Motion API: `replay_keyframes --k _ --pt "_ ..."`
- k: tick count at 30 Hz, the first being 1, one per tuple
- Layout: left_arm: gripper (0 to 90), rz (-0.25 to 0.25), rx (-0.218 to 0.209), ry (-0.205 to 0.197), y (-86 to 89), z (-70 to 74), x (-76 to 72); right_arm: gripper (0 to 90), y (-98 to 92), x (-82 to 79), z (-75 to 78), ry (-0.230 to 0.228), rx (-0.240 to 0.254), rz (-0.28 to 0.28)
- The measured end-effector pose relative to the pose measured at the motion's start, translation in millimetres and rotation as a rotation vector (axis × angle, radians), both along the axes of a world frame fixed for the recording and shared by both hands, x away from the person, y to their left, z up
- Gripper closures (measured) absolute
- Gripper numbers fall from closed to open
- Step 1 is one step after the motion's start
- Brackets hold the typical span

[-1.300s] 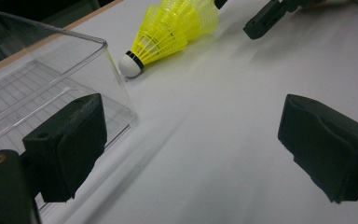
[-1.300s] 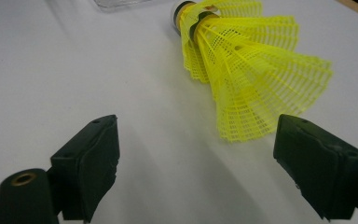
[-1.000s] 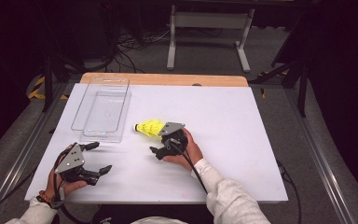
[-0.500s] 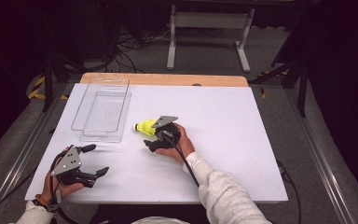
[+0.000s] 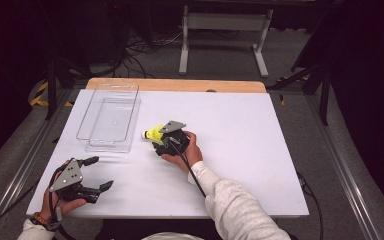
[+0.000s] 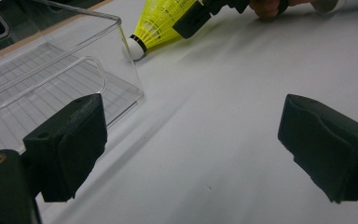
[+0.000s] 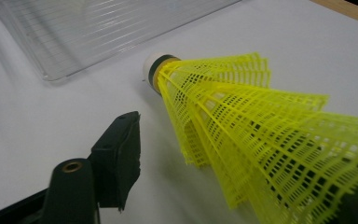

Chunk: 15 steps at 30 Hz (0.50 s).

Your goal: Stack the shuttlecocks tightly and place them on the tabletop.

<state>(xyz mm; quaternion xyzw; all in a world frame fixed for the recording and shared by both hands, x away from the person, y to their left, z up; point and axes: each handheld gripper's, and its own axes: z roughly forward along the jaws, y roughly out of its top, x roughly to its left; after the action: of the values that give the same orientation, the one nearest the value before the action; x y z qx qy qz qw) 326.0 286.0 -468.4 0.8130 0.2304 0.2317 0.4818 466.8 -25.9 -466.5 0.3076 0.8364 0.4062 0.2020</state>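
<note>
A yellow mesh shuttlecock (image 5: 153, 133) with a white cork tip lies on the white table (image 5: 240, 135), its tip pointing at a clear plastic bin (image 5: 111, 116). My right gripper (image 5: 159, 141) is open around its skirt. In the right gripper view, the shuttlecock (image 7: 242, 126) lies against the right jaw, with a gap to the left jaw. My left gripper (image 5: 101, 172) stands open near the front left corner with nothing between its jaws. In the left gripper view, the shuttlecock (image 6: 161, 21) sits beside the bin (image 6: 74, 65), a black jaw across its skirt.
The clear bin (image 7: 98, 32) holds nothing and stands at the table's back left. A wooden strip (image 5: 180, 85) runs along the far edge. Bare white surface stretches right of the person's right forearm (image 5: 230, 200). Cables and a metal stand lie on the floor beyond.
My right gripper has slid left and slightly away, closing in around the shuttlecock, which has shifted a little toward the bin. My left gripper has drawn back toward the front left corner.
</note>
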Motion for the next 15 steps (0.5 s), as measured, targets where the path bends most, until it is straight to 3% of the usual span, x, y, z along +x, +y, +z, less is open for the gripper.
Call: replay_keyframes --k 5,12,15 --pt "9.0 -0.003 -0.003 0.001 0.1 0.3 -0.3 52.7 2.7 5.4 1.7 -0.010 -0.012 -0.023" --pt "9.0 -0.005 0.000 0.002 -0.1 0.1 0.2 62.9 6.0 13.2 3.1 -0.019 -0.040 -0.058" --pt "9.0 -0.005 0.001 0.003 0.3 0.0 0.2 73.9 7.3 15.8 3.6 -0.018 -0.049 -0.050"
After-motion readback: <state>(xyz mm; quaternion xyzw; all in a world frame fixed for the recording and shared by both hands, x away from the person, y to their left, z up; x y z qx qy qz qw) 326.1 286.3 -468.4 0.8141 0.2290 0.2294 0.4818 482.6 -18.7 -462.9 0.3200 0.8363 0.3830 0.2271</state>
